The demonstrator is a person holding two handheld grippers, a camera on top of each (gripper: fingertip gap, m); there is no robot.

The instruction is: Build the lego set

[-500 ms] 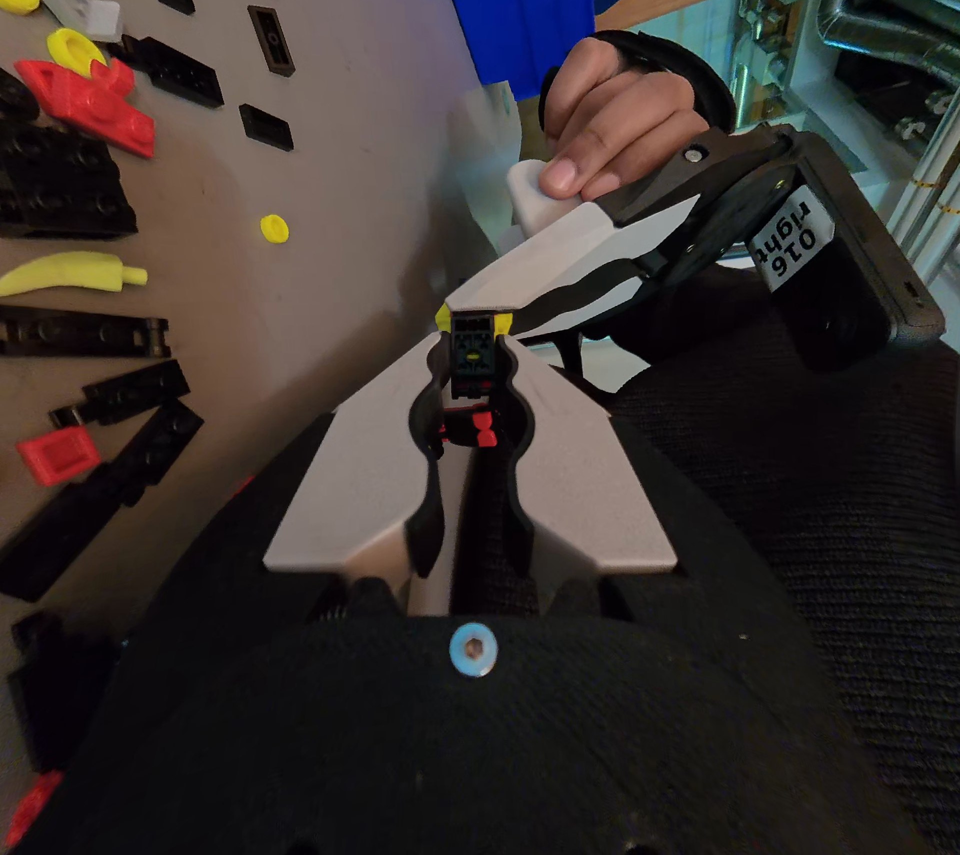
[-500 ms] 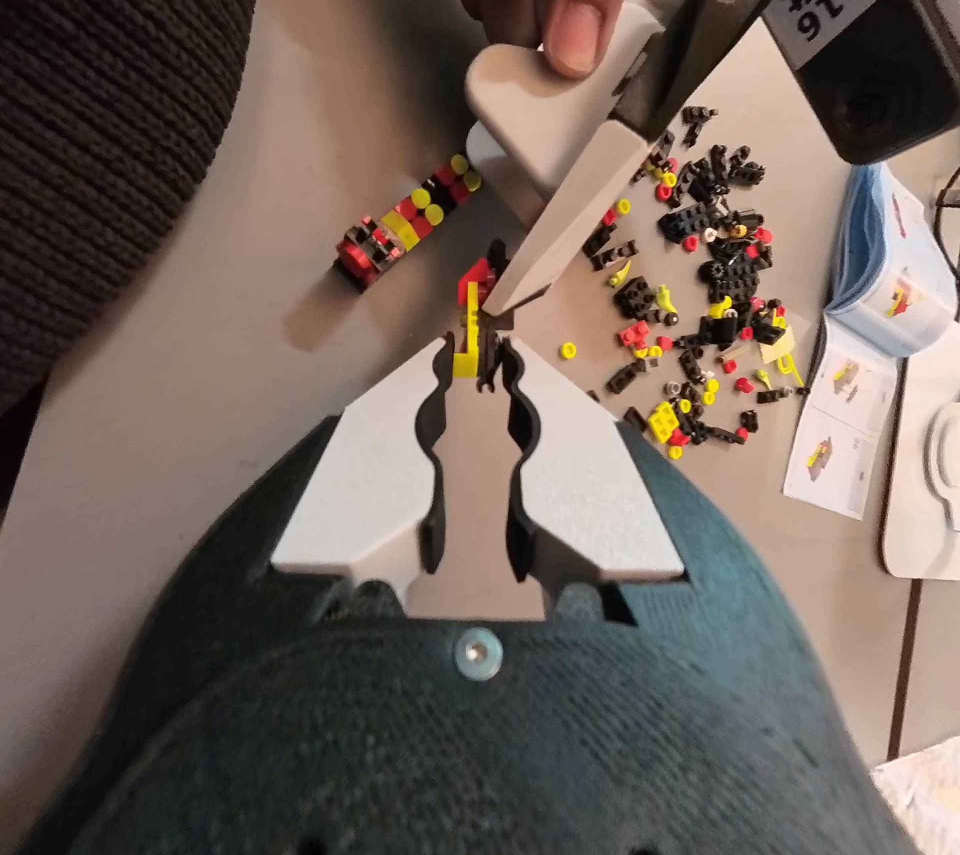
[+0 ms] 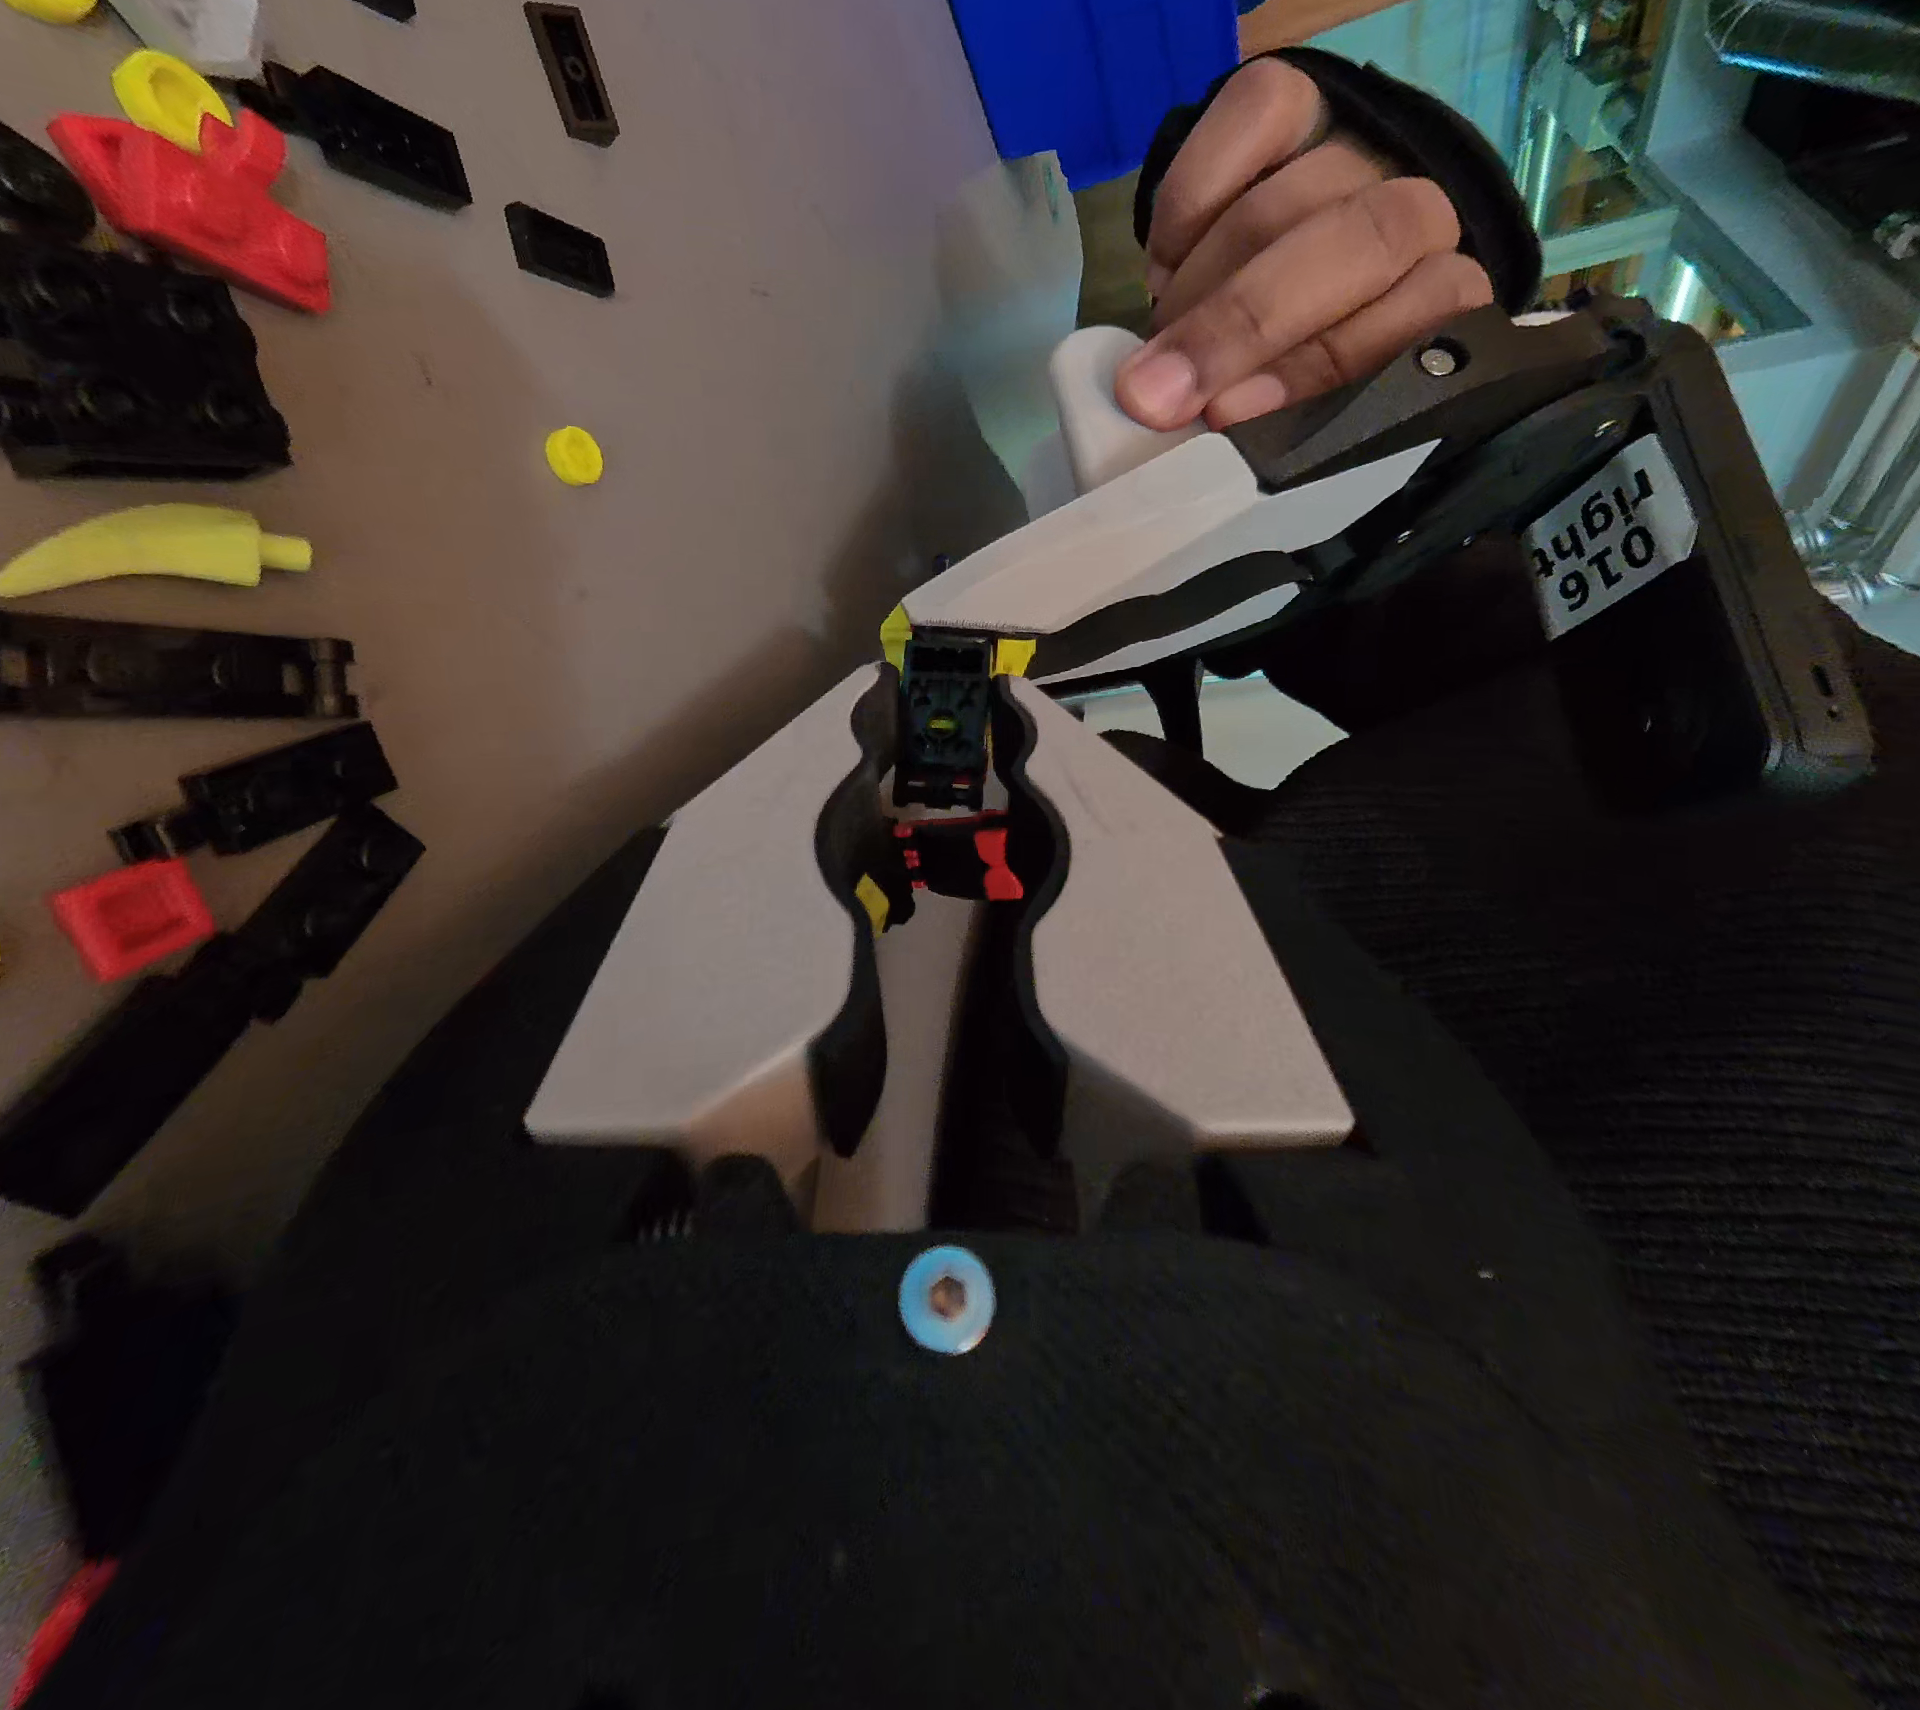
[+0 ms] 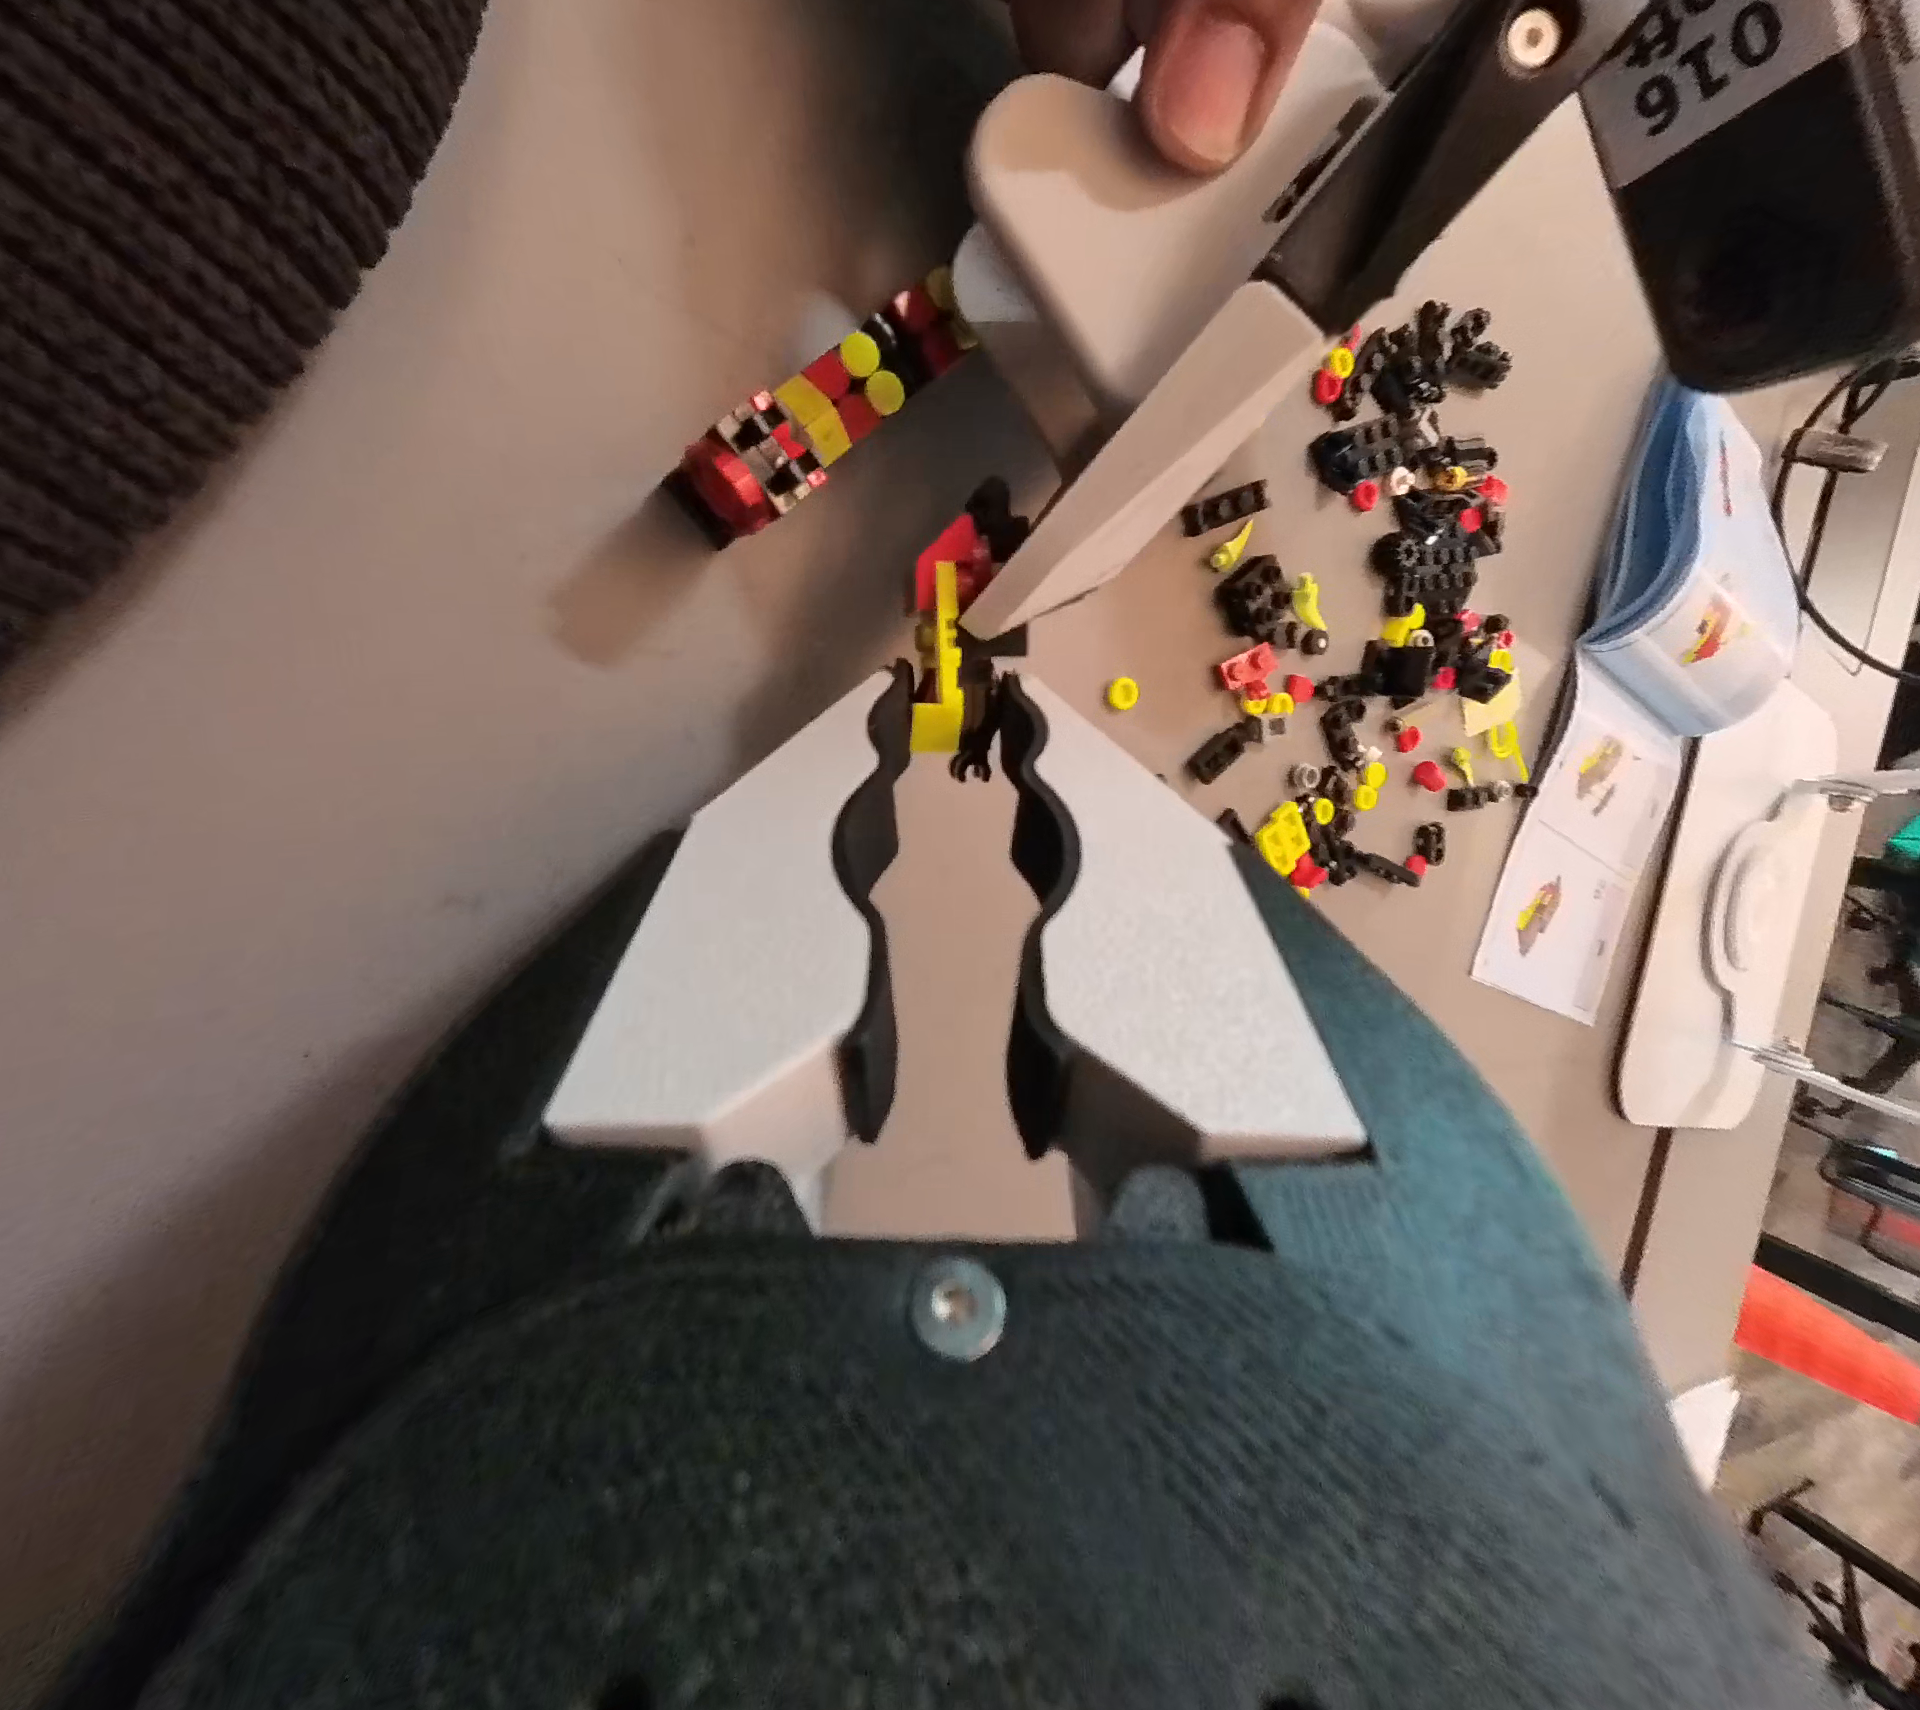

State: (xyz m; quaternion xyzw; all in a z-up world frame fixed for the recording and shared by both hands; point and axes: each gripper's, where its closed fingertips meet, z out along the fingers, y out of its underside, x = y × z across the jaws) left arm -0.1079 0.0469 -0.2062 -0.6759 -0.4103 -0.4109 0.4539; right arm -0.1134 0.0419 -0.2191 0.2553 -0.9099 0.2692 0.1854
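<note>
The left gripper (image 3: 943, 704) is seen with its jaws nearly closed, a small black, red and yellow lego assembly (image 3: 943, 756) being clamped between its fingertips. The right gripper (image 4: 954, 704) is closed on the same assembly's yellow end, tip to tip with the left. Each gripper's handle is wrapped by a hand (image 3: 1288, 278), fingers pressed on the trigger.

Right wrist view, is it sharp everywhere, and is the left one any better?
Right wrist view: the finished lego strip and the right gripper look smeared, while the loose brick pile reads fairly clearly. Left wrist view: crisper, with the held lego assembly in the left gripper well defined; wide-angle bending stretches the table edges in both.
</note>
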